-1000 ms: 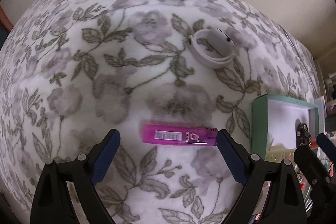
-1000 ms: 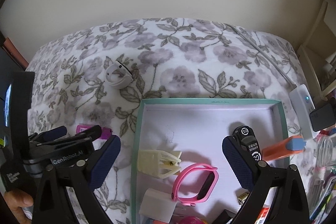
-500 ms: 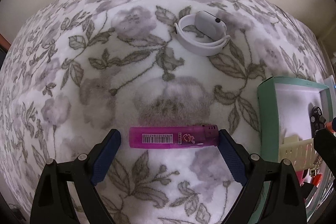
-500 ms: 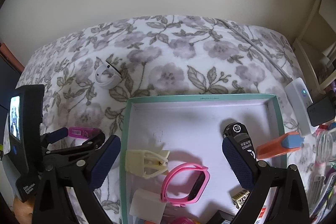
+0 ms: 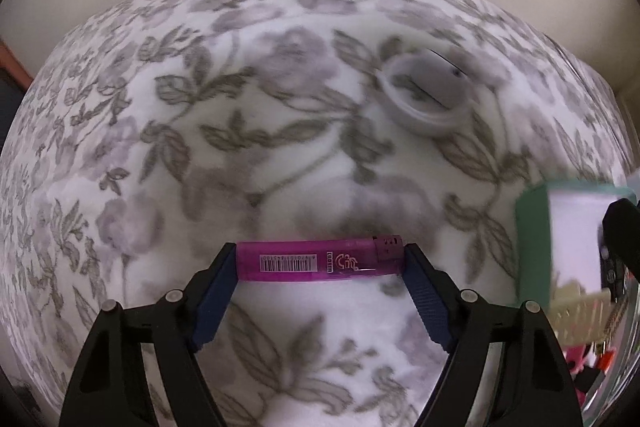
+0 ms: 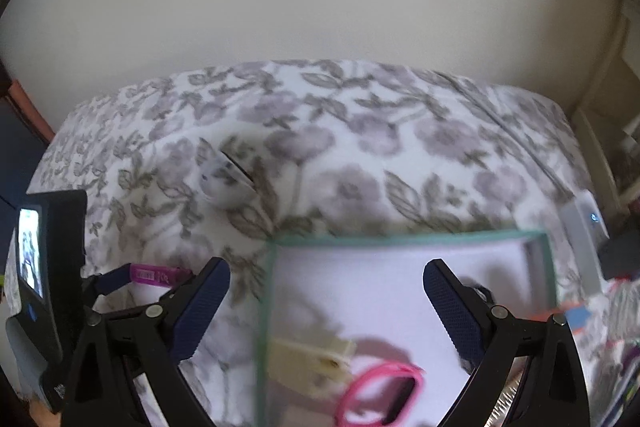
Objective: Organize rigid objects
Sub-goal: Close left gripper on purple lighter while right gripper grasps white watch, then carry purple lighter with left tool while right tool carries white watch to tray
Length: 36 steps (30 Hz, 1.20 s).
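1. Lighter (image 5: 318, 262) lies on the flowered bed cover (image 5: 240, 131), pinched end to end as the left tool (image 5: 318, 269) closes.
2. Next, by the look of it: lift it into the green-rimmed box (image 6: 404, 239), where the right tool (image 6: 326, 297) hovers, spread and empty.

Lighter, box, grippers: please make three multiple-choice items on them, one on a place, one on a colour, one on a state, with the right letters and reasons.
1. Where is the lighter?
A. between the left gripper's fingers
B. in the box
C. on the white band

2. What colour is the box rim?
A. red
B. green
C. black

3. How is the right gripper?
A. shut on the pink band
B. shut on the lighter
C. open

Key: 1 A, both pads touch its ends. 2 B, the rim is teal green. 3 C, the jaws stand apart, holding nothing.
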{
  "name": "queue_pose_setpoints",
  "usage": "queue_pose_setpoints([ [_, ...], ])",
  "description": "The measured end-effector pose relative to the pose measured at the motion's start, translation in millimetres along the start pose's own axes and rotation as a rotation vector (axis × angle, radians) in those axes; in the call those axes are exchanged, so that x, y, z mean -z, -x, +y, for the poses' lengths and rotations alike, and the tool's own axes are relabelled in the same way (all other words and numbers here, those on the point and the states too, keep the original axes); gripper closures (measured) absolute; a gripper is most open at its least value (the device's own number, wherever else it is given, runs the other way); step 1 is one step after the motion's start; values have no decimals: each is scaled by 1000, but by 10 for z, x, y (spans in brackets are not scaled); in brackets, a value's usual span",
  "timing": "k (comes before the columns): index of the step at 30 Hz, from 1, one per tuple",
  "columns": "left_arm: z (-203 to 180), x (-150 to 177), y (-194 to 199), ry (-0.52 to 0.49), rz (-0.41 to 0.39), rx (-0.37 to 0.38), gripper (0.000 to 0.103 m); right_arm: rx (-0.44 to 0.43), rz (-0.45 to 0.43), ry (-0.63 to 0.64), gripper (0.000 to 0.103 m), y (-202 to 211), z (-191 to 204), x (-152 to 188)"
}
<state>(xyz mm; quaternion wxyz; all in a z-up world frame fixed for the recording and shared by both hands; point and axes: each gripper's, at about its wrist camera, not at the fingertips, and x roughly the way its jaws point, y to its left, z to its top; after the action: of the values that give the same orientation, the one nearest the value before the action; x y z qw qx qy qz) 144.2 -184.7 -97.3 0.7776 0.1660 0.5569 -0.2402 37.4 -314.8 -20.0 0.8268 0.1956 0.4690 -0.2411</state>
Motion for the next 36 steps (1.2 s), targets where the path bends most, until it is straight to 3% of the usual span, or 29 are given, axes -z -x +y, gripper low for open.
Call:
queue_pose_setpoints([
  [13,837,-261,-120,222,-1,-75,21,25,6,162,4,-544,696,-327],
  [20,1056,-271,-143,271,23,-75,21,58,53,206,5,-911,906,-408],
  [25,1079,-292,-172,272,19,-73,21,64,69,211,15,-1070,983,-439],
  [30,1074,-293,-195,269,17,-66,21,24,95,181,44,-1153,1019,-452],
  [36,1035,-277,-179,265,15,-67,21,3,92,160,45,-1070,1029,-429],
])
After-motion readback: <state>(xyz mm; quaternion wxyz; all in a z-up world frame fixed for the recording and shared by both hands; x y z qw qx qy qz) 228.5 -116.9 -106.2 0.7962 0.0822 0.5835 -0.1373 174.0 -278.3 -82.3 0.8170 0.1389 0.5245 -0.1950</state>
